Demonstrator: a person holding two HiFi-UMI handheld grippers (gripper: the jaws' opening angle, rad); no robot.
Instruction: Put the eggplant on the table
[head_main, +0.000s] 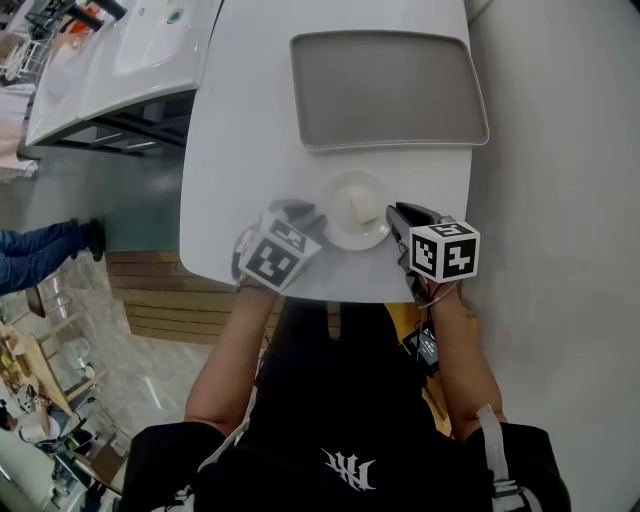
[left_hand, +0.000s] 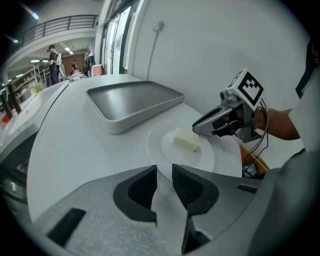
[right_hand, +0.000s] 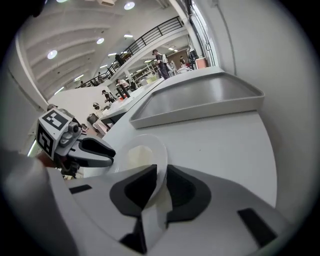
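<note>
Lower centre of head view, on white counter (head_main: 250, 120): round white plate (head_main: 345, 240) bearing pale cream block (head_main: 361, 207), apparently the eggplant, flanked by left hand-held gripper (left_hand: 164, 172) and right hand-held gripper (right_hand: 161, 172), jaws slightly spread at its rim, leaving it resting unheld.

I see a big open hall, perhaps a canteen or work floor. A black-railed upper gallery (right_hand: 150, 35) runs under round ceiling lights (right_hand: 52, 54). Standing people (right_hand: 159, 60) gather among long white tables (right_hand: 125, 100), and my white round-cornered table (head_main: 250, 120) stands beside a plain white wall (left_hand: 210, 45).
</note>
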